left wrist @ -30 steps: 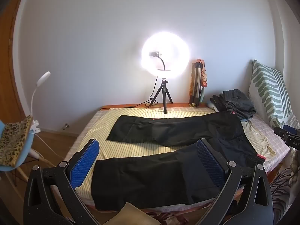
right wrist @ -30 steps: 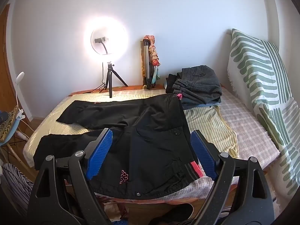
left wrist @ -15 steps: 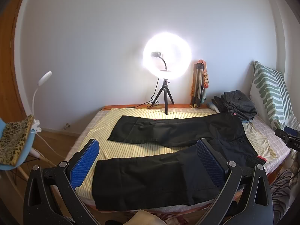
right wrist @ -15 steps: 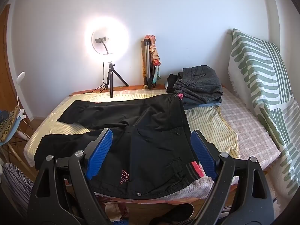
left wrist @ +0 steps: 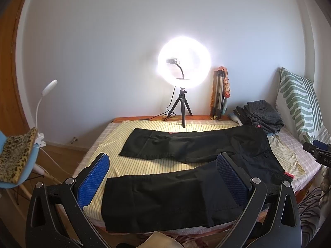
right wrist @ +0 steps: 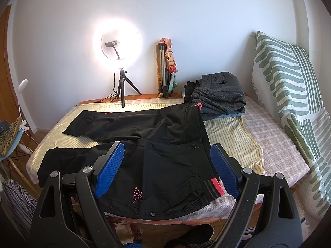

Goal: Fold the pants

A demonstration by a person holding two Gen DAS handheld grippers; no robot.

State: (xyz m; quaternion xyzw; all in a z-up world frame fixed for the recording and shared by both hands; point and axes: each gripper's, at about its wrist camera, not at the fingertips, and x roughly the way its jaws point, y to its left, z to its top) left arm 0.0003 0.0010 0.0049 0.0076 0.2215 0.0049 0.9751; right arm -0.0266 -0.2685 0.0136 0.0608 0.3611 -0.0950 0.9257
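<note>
Bed with striped sheet is backed by a white wall and lit ring light. Black pants are laid flat, legs spread leftward. Left gripper and right gripper are held above the near edge, jaws wide apart, nothing gripped.

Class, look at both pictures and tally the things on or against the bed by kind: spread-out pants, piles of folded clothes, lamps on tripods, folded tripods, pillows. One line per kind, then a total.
Spread-out black pants: 1
Piles of folded clothes: 1
Ring lamps on tripods: 1
Folded tripods: 1
Striped pillows: 1
Total: 5
</note>
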